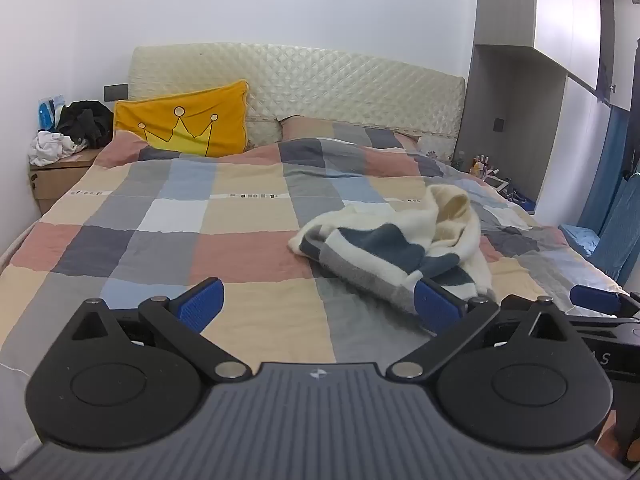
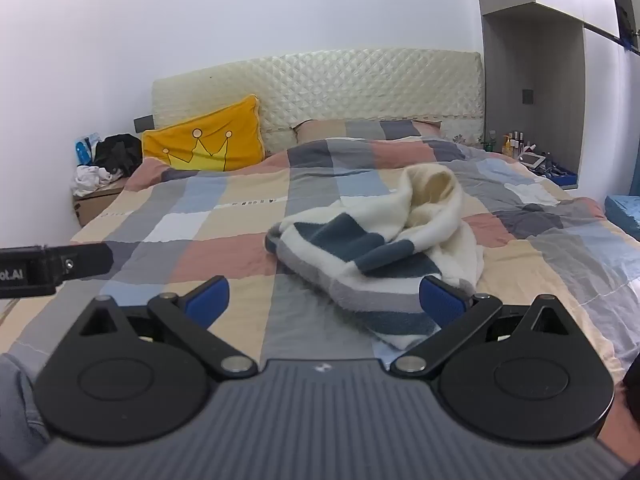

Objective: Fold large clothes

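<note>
A crumpled cream sweater with dark blue and grey blocks (image 1: 394, 246) lies on the checked bed cover, right of the bed's middle; it also shows in the right wrist view (image 2: 384, 252). My left gripper (image 1: 320, 304) is open and empty, held above the near part of the bed, just left of and short of the sweater. My right gripper (image 2: 324, 300) is open and empty, close before the sweater's near edge. Its right fingertip (image 2: 440, 300) overlaps the sweater's near hem in view. The right gripper's blue tip shows in the left wrist view (image 1: 592, 298).
The bed has a checked cover (image 1: 200, 220), a quilted cream headboard (image 1: 320, 80) and a yellow crown cushion (image 1: 184, 124). A bedside table with piled clothes (image 1: 68, 136) stands at the left. A niche with bottles (image 2: 520, 144) and blue fabric (image 1: 612, 208) are at the right.
</note>
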Available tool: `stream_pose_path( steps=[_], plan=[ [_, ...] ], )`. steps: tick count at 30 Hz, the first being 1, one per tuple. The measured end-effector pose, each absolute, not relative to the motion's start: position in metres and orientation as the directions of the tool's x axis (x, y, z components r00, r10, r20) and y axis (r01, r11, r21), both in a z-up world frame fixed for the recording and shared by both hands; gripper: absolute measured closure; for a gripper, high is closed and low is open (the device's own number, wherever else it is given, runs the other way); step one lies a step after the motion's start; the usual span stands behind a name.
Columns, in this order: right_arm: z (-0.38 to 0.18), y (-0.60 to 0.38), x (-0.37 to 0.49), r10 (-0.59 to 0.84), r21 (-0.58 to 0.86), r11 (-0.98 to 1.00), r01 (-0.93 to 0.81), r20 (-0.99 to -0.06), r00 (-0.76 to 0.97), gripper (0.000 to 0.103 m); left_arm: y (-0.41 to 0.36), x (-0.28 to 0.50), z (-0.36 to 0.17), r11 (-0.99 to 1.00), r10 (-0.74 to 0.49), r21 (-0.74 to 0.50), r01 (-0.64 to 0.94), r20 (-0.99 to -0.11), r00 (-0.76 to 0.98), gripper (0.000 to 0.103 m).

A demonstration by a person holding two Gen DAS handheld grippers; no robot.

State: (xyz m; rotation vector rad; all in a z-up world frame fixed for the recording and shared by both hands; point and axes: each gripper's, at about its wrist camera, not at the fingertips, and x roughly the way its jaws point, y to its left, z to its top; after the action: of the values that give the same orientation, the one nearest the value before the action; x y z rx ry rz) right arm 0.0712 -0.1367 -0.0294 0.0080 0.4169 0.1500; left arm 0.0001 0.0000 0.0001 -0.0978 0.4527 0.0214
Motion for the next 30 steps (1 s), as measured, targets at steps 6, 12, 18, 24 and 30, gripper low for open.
stream_pose_path(
  steps=[6,12,18,24,30],
  plan=[
    [-0.0285,-0.1364,0.0714,0.145,0.032,0.989,-0.144,-0.403,0.904,0.0,0.0,0.0002,0.0002,0.995,-0.004,-0.088,-0.039,-0.437,0.899,0.0],
    [-0.0287,-0.1363,0.0726,0.136,0.031,0.99,-0.135,-0.406,0.904,0.0,0.0009,0.0006,0.0005,0.996,-0.004,-0.079,-0.034,-0.433,0.902,0.0],
    [-0.0315,-0.1376,0.0749,0.127,0.035,0.992,-0.124,-0.41,0.903,0.0,-0.0067,0.0066,0.0,0.997,-0.018,-0.081,-0.019,-0.441,0.897,0.0],
    [-0.0323,-0.1402,0.0698,0.121,0.034,0.993,-0.117,-0.409,0.905,0.0,-0.0049,0.0044,-0.0044,0.996,-0.032,-0.091,-0.01,-0.445,0.895,0.0],
    [-0.0319,-0.1423,0.0701,0.121,0.04,0.993,-0.115,-0.411,0.904,0.0,-0.0047,0.0046,-0.0048,0.996,-0.035,-0.093,-0.007,-0.445,0.895,0.0]
  ],
)
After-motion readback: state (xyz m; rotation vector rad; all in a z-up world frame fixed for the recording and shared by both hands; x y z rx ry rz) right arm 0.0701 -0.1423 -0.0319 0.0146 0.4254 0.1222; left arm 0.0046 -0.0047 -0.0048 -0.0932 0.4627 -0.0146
